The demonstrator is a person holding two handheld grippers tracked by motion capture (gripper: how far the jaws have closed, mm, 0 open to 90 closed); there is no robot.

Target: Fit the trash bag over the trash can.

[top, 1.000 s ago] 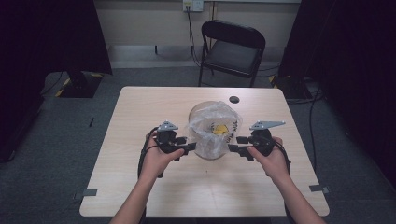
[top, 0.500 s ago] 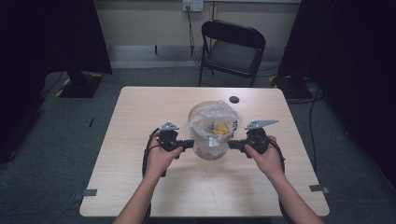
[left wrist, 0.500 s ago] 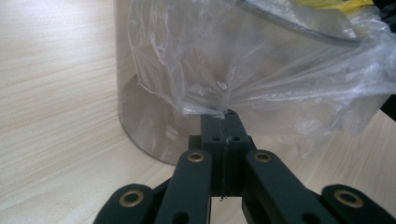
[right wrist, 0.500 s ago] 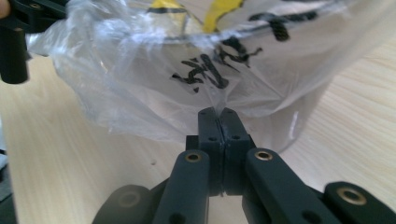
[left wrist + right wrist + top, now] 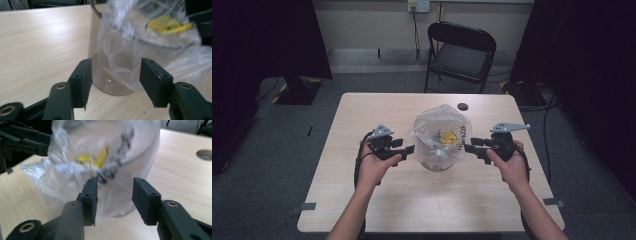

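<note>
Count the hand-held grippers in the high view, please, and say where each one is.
2. The left hand-held gripper is at the left side of the plastic bag over the container; the right hand-held gripper is at its right side. Both stand open, facing the bag.

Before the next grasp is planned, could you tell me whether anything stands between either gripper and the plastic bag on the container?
Nothing visible does. The left gripper and right gripper face the plastic bag from opposite sides, jaws open, with only bare table nearby. The black disc lies behind the bag, out of both paths.
</note>
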